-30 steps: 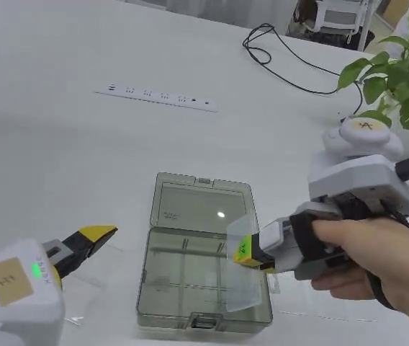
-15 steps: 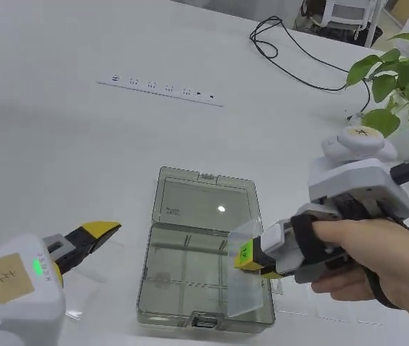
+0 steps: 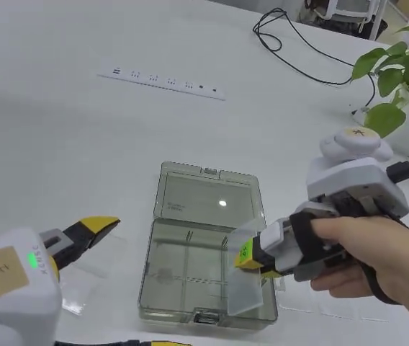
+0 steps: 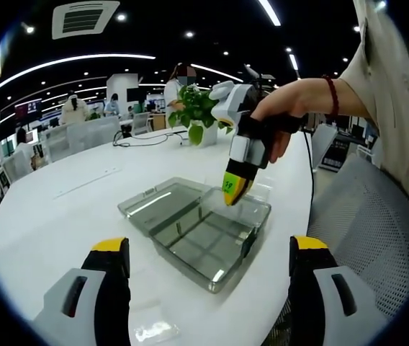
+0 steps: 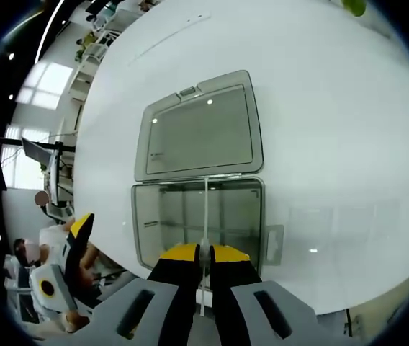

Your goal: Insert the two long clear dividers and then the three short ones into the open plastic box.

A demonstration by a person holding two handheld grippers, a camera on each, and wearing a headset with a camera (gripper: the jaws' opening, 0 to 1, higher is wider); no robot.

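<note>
The right tool (image 3: pixel 246 257) is clamped on a clear divider (image 3: pixel 240 292), which hangs on edge over the right part of the open plastic box (image 3: pixel 145 282). I cannot tell whether it touches the floor of the box. The box base sits near on the white surface (image 3: pixel 60 144), its lid flat on the far side. The left tool (image 3: pixel 95 229) hovers left of the box, jaws apart and holding nothing.

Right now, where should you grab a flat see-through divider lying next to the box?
Probably across its narrow width, coming straight down: the spare dividers lie flat on the table, too thin for a sideways pinch. The left gripper is open and free.
</note>
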